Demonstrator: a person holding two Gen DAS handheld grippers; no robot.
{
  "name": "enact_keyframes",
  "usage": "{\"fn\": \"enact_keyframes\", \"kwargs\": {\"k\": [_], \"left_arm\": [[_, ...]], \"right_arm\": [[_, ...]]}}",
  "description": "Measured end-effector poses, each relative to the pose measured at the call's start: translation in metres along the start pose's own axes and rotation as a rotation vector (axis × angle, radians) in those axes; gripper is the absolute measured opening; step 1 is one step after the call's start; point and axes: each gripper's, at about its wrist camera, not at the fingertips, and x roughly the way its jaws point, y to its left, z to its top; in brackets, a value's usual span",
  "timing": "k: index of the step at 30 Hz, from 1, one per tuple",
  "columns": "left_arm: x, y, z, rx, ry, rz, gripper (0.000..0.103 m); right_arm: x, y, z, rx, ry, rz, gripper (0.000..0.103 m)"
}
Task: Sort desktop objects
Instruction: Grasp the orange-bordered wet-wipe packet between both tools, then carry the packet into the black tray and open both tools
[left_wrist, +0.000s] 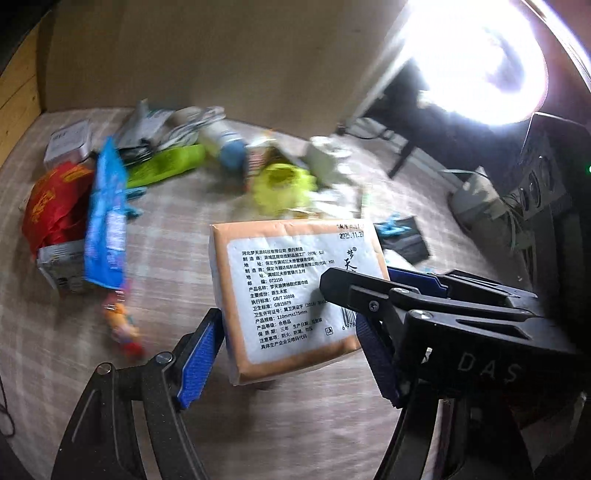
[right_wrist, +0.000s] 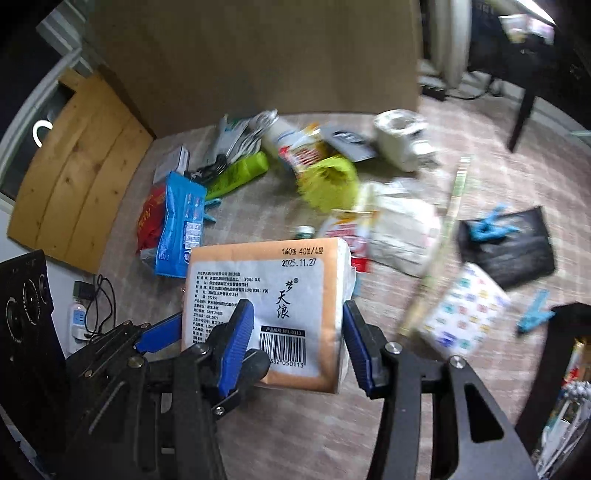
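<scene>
An orange tissue pack (left_wrist: 291, 291) with a white printed label is held above the table. My left gripper (left_wrist: 284, 354) is shut on its two short sides. My right gripper (right_wrist: 299, 343) is shut on the same pack (right_wrist: 280, 291), one pad on the label face and one on the right end. The right gripper's black body (left_wrist: 443, 314) reaches in from the right in the left wrist view. The left gripper (right_wrist: 122, 350) shows at the lower left in the right wrist view.
On the checked tablecloth (left_wrist: 166, 266) lie a blue packet (left_wrist: 105, 221), red bag (left_wrist: 55, 203), green pouch (left_wrist: 162, 166), yellow item (left_wrist: 284, 184), white bottle (right_wrist: 284, 136), paper roll (right_wrist: 399, 129), black pouch (right_wrist: 509, 247), patterned pack (right_wrist: 465, 314) and blue clips (right_wrist: 532, 310). A speaker (right_wrist: 26, 295) stands left.
</scene>
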Motion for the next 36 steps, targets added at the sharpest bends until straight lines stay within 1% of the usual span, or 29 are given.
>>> {"fn": "enact_keyframes", "kwargs": {"k": [1, 4, 9, 20, 24, 27, 29, 30, 32, 36], "left_arm": [[0.000, -0.012, -0.002, 0.015, -0.002, 0.000, 0.070], [0.003, -0.054, -0.009, 0.058, -0.005, -0.009, 0.070], [0.012, -0.113, -0.024, 0.119, -0.003, -0.030, 0.070], [0.040, -0.252, -0.057, 0.280, 0.042, -0.114, 0.070], [0.045, -0.297, -0.069, 0.341, 0.060, -0.145, 0.069], [0.045, -0.320, -0.076, 0.379, 0.066, -0.153, 0.069], [0.044, -0.329, -0.078, 0.395, 0.060, -0.143, 0.071], [0.044, -0.331, -0.078, 0.397, 0.058, -0.138, 0.071], [0.043, -0.331, -0.078, 0.394, 0.061, -0.132, 0.071], [0.041, -0.322, -0.077, 0.380, 0.058, -0.110, 0.071]], "right_arm": [[-0.003, -0.004, 0.003, 0.004, -0.004, -0.002, 0.048], [-0.029, -0.029, -0.009, 0.020, -0.029, -0.012, 0.048], [-0.076, -0.088, -0.041, 0.066, -0.075, -0.033, 0.048], [-0.152, -0.209, -0.106, 0.202, -0.153, -0.093, 0.048], [-0.177, -0.243, -0.126, 0.248, -0.181, -0.108, 0.048], [-0.194, -0.264, -0.136, 0.274, -0.200, -0.140, 0.048], [-0.204, -0.275, -0.141, 0.292, -0.210, -0.188, 0.048], [-0.207, -0.279, -0.142, 0.301, -0.215, -0.201, 0.048], [-0.212, -0.286, -0.144, 0.315, -0.220, -0.197, 0.049], [-0.214, -0.287, -0.145, 0.315, -0.222, -0.197, 0.049]]}}
